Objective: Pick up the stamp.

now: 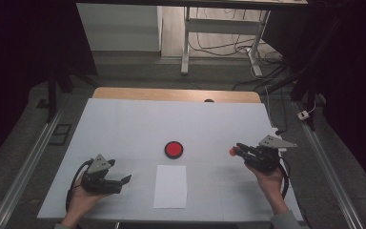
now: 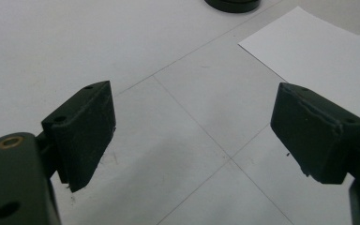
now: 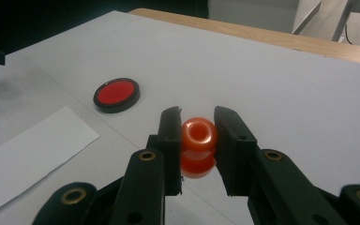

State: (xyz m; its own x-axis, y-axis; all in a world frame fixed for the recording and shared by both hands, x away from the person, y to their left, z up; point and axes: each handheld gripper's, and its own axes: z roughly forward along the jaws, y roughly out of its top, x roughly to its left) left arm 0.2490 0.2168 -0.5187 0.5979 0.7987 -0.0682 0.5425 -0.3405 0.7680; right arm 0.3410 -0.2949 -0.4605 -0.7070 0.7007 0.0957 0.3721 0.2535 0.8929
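Right gripper jaws – clamping orange bead

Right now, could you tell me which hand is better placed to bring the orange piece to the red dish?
The right, probably. Its tongs are already shut on the orange piece. The left tongs are open and hold nothing, beside the white sheet, no nearer the red dish.

High view dim overall on my end: white table top evenly lit from above, surroundings fall to near black at left and right edges. Shadows on table soft and faint. Slight softness, low detail. Left gripper view: brighter, table surface washed pale, near jaws dark with little detail, far edge soft. Right gripper view: orange bead sharp with small glare spot, red disc glossy, background blurred, top left corner black.
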